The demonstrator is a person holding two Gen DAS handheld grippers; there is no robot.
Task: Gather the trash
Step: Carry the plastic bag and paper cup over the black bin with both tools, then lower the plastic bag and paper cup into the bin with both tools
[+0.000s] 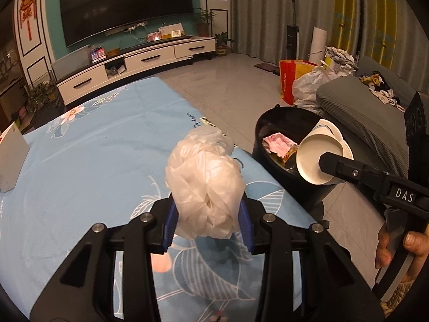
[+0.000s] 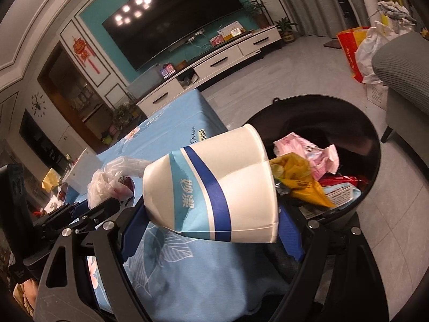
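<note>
The left gripper clamped one crumpled plastic bag; the right gripper clamped one paper cup beside one black bin.

Grippers: two, left gripper and right gripper
Paper cups: one, over the bin
Plastic wads: one
Bins: one

Plastic bag looked thin, translucent, crinkled w/ soft sheen. Paper cup was smooth, matt white w/ blue print, creased. Bin was glossy black plastic; wrappers inside shiny, crumpled. Bench cloth was matt blue floral fabric. Gripper pads were ribbed blue, w/ matt black frames. Floor tiles were glossy.
</note>
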